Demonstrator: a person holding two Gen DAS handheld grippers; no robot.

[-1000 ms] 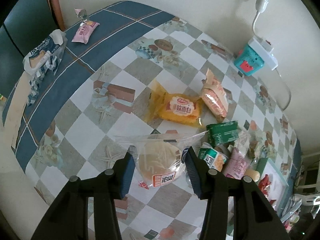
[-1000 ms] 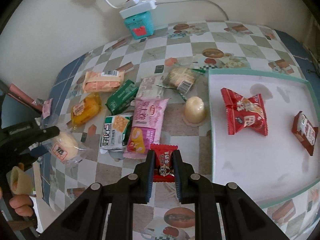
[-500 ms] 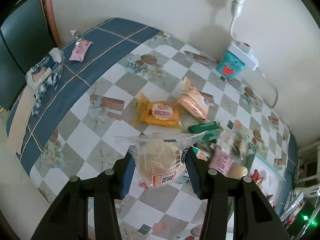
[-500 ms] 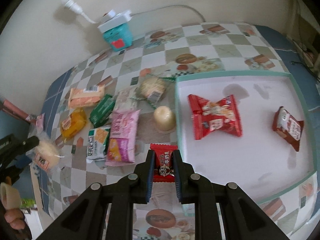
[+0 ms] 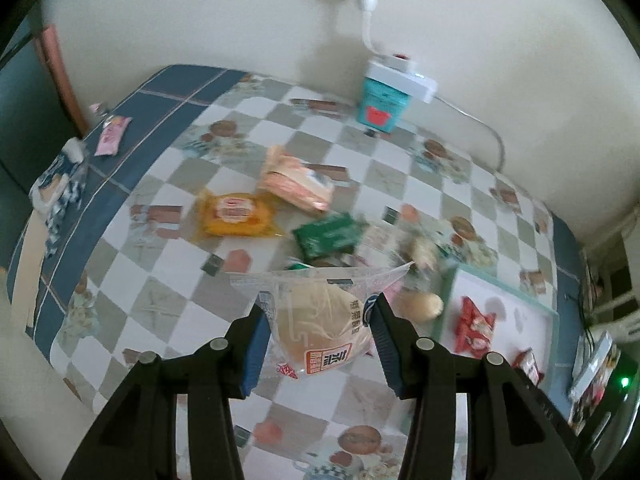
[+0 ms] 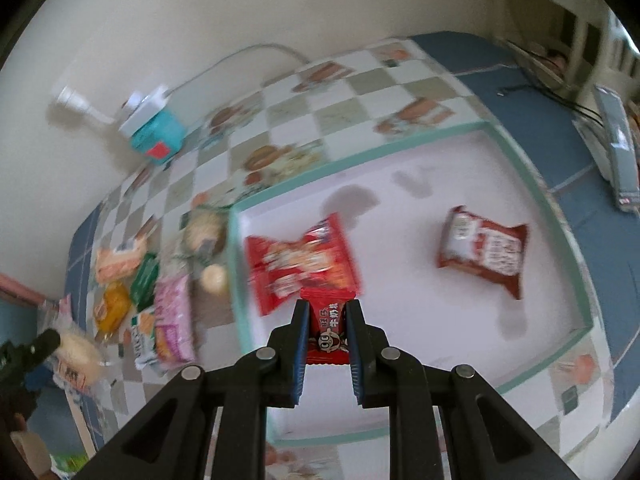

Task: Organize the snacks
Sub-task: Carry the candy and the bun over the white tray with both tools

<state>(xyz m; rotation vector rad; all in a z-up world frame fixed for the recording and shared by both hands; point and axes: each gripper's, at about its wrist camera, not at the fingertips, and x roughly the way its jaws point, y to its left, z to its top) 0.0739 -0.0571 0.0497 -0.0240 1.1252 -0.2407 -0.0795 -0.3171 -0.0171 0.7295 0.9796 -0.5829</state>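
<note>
My left gripper is shut on a clear-wrapped round bun and holds it above the checkered tablecloth, just left of the tray. My right gripper is shut on a small red candy packet over the near left part of the white tray with a teal rim. Two red snack bags lie in the tray. Loose snacks sit left of the tray: an orange cake pack, a peach wafer pack, a green pack, a pink bag and a pudding cup.
A teal box with a white power strip on top stands against the wall. A pink sachet and a blue-white bag lie at the table's far left edge. Items are stacked beyond the tray's right side.
Both grippers have swung rightwards with their packets. The left now hangs close to the tray; the right has gone from outside the tray's left rim to over its floor.
</note>
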